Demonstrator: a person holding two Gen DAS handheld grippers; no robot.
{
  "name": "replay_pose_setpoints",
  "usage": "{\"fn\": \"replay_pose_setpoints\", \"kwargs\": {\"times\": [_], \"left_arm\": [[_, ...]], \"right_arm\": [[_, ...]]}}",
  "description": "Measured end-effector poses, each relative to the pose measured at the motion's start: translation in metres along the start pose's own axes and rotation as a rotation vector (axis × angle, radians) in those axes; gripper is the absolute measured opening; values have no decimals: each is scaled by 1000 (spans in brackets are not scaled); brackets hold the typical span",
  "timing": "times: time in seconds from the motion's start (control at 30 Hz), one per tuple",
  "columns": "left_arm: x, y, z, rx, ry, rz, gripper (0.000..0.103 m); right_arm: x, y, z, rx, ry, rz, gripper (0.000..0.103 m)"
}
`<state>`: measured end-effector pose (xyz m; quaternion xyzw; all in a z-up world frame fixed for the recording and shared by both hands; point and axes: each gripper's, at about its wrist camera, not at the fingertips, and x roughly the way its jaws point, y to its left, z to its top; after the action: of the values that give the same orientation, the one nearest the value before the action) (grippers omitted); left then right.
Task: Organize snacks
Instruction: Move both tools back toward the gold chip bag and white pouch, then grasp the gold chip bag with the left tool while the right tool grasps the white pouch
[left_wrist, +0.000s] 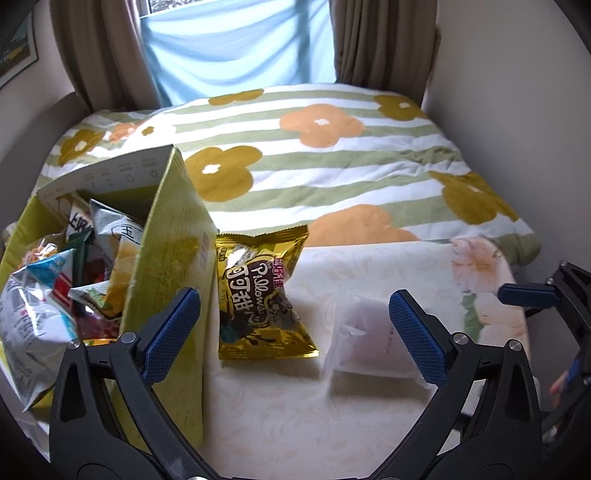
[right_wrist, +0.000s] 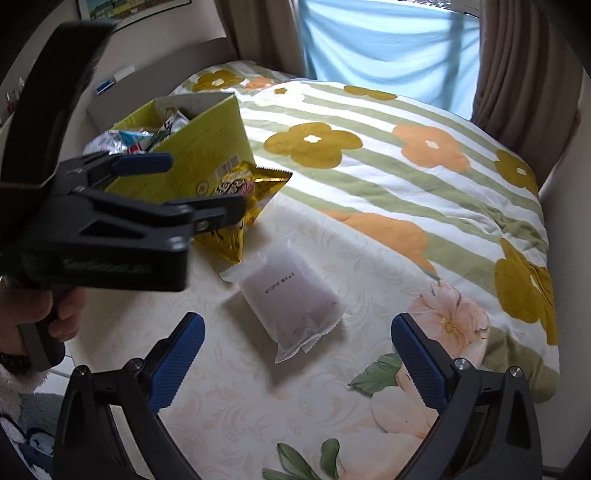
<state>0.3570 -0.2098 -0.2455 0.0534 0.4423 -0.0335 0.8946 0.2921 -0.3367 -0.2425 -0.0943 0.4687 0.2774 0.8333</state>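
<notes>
My left hand-held gripper (left_wrist: 295, 328) hangs wide open over the bed (left_wrist: 258, 406), its blue pads (left_wrist: 173, 332) spread apart and gripping nothing. Between them lies the gold snack packet (left_wrist: 264, 295), flat on the cream bedsheet and leaning its left edge against the green cardboard box (left_wrist: 173, 258). Just to the packet's right is a frosted white pouch (left_wrist: 365, 339), partly behind my right-hand pad. The box stands open at the left, stuffed with crumpled wrappers (left_wrist: 48, 295) in silver, blue, red and yellow.

My right hand-held gripper (right_wrist: 297, 358) is also spread wide and empty, hovering above the white pouch (right_wrist: 291, 299), which lies at a slant on the sheet with a printed date line on its face. From this side I see the gold packet (right_wrist: 236, 206) propped against the box (right_wrist: 199, 155), partly hidden by the left gripper, which reaches in from the left with a hand (right_wrist: 40, 317) on its handle.

Beyond the snacks, a striped quilt with orange and mustard flowers (right_wrist: 406, 155) covers the rest of the bed, and brown curtains (left_wrist: 380, 40) frame a pale blue drape (left_wrist: 236, 44) at the window.
</notes>
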Motion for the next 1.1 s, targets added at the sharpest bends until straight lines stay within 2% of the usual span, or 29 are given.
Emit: {"fn": "replay_pose_setpoints", "kwargs": {"times": [0.17, 0.3, 0.5, 0.73, 0.93, 1.1], "left_arm": [[29, -15, 2, 103, 10, 163, 98], [45, -23, 5, 173, 8, 238, 98], [54, -38, 8, 214, 25, 218, 95], [78, -24, 9, 90, 117, 208, 90], [98, -22, 10, 68, 138, 242, 90], [109, -22, 13, 73, 171, 254, 82]], "right_arm": [[23, -2, 0, -26, 16, 33, 101], [39, -5, 1, -51, 33, 46, 101], [47, -17, 0, -34, 36, 68, 101], [47, -21, 1, -25, 33, 81, 101], [51, -23, -1, -38, 34, 96, 101], [57, -22, 0, -58, 39, 113, 101]]}}
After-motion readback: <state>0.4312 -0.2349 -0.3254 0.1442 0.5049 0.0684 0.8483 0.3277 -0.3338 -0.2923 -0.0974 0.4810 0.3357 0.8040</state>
